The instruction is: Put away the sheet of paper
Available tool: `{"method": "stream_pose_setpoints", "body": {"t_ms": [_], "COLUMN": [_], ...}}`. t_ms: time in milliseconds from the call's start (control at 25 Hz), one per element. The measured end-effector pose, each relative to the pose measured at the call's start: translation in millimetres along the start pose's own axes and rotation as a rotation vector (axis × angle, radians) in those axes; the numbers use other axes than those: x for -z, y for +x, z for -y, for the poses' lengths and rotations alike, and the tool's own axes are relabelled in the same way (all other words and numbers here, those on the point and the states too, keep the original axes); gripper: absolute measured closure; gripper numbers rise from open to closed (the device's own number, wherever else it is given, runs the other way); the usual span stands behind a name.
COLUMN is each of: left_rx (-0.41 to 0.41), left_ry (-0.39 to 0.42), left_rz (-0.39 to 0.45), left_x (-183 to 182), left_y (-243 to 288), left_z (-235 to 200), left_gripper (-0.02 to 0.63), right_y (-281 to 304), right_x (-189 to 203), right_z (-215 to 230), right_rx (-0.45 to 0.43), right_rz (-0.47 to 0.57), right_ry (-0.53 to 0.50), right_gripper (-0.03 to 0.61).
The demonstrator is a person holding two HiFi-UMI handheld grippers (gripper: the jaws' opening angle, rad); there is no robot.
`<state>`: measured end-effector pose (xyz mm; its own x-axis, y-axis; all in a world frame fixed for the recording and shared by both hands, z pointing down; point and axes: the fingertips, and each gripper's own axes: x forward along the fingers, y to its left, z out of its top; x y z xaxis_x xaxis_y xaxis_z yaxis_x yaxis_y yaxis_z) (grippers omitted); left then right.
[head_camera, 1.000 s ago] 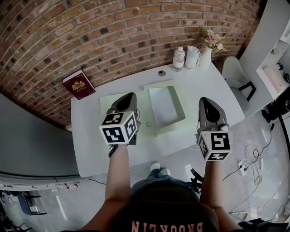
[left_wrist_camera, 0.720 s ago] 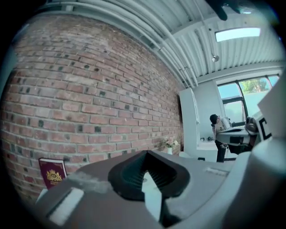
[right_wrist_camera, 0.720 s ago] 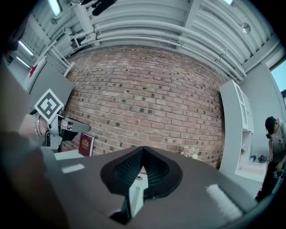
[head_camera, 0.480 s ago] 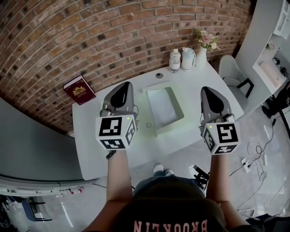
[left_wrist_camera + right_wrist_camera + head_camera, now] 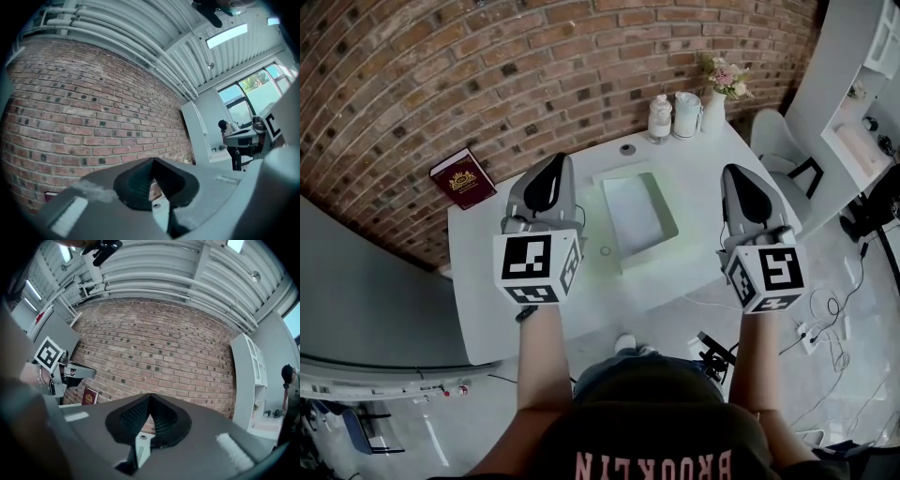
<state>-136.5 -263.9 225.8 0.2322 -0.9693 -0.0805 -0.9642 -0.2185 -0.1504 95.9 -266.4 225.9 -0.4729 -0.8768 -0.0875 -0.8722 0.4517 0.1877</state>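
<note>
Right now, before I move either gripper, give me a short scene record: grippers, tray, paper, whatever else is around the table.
left gripper: shut, empty, raised over the table left of the tray
right gripper: shut, empty, raised over the table's right side
tray: mid-table, between the grippers
sheet of paper: cannot be made out; the left gripper covers the spot beside the tray
red book: past the far left corner, by the brick wall
far edge: bottle, jug, flower vase

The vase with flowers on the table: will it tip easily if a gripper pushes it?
Probably yes: the vase looks tall and narrow, and the flowers sit above its rim, so it seems top-heavy. It stands near the table edge, so a push could send it off. It may be ceramic, thus fragile.
</note>
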Motion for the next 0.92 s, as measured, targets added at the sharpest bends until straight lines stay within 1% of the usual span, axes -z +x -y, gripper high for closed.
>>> {"method": "stream_pose_setpoints", "body": {"t_ms": [760, 920], "left_rx": [0.013, 0.032], "left_ry": [0.022, 0.032], "left_rz": [0.020, 0.016], "left_x": [-8.5, -9.4], "left_y": [-5.2, -6.0], "left_z": [0.7, 3.2], "left_gripper": [0.615, 0.615], "right_y": [-2.2, -3.2], "right_x": [-8.8, -7.6], "right_z": [-2.8, -3.4], "right_rx": [0.010, 0.017], "right_rz": [0.021, 0.022], "right_ry": [-0.022, -0.011], "right_gripper": [0.580, 0.580]}}
